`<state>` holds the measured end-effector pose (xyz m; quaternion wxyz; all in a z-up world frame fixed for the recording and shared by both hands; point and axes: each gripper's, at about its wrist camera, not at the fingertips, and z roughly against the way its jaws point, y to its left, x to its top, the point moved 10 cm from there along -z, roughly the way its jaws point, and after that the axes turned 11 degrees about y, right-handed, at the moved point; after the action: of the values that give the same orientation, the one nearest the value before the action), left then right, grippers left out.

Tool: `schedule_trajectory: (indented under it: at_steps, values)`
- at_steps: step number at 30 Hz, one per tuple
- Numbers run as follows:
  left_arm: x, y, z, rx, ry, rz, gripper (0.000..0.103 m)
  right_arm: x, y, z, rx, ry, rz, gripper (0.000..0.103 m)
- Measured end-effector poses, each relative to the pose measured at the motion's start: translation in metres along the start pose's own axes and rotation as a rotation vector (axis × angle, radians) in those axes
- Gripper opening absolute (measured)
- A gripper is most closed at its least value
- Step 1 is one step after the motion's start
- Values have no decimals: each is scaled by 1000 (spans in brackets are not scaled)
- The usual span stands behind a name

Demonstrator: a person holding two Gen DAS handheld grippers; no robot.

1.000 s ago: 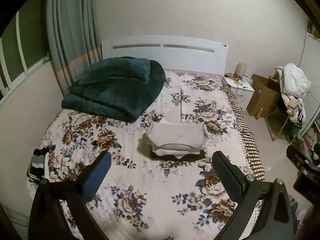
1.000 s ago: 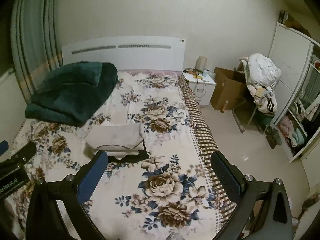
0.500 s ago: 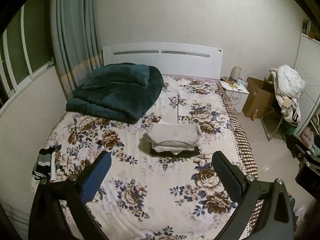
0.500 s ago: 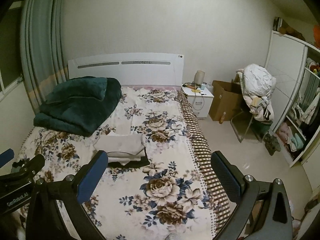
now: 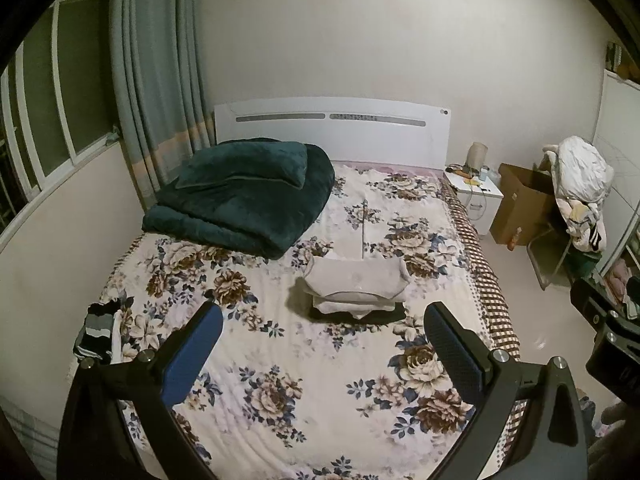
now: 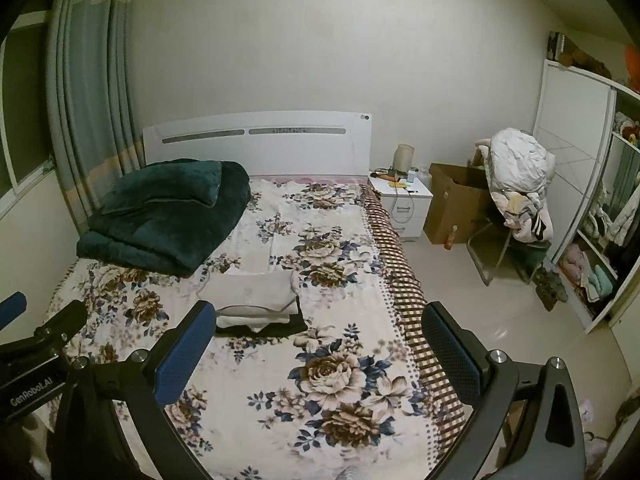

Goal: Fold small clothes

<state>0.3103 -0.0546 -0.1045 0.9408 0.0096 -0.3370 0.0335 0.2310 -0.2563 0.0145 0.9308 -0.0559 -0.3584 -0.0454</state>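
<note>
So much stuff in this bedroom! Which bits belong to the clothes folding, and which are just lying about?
Part of the job:
stack of folded clothes
striped garment at the bed's edge
left gripper, open
right gripper, open

Just lying about:
green blanket
nightstand
cardboard box
laundry heap on the chair

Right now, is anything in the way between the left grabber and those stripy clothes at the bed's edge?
Nothing visible is. The left gripper hangs open above bare floral bedspread, and the stripy clothes lie off to its left with only bedspread between.
</note>
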Motion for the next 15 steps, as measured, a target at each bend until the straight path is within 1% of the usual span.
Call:
schedule_trajectory:
  at_steps: [9,15]
  values:
    - [0,-2,3,1,5,5,103,8,4,2,13,-1,13,103]
    - [0,-2,5,-1,2,6,103,8,5,2,20,0,17,103]
